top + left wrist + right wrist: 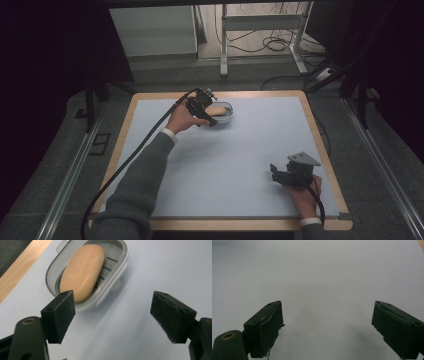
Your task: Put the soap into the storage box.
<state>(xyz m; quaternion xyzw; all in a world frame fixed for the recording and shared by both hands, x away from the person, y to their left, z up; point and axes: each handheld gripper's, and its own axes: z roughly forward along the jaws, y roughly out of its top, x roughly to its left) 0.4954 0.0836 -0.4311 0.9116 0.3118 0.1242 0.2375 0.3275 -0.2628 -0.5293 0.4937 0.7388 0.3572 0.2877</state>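
Observation:
A tan oval bar of soap (pixel 82 272) lies in a grey oval soap dish (pixel 117 267) at the far middle of the pale blue table mat. In the high view the soap (pixel 218 109) rests in the dish (pixel 229 115), and my left gripper (pixel 212 120) hovers at its near left edge. In the left gripper view the left gripper (pixel 113 315) has its jaws wide apart with nothing between them; the soap sits just beyond the left pad. My right gripper (pixel 273 172) rests near the table's front right, and the right gripper (pixel 327 325) stands open over bare mat.
The blue mat (pixel 240 150) covers a wooden-edged table (pixel 320 135). A black cable (pixel 135 155) trails from the left gripper along the sleeve. Beyond the table stand metal frame legs (pixel 223 45) and floor cables.

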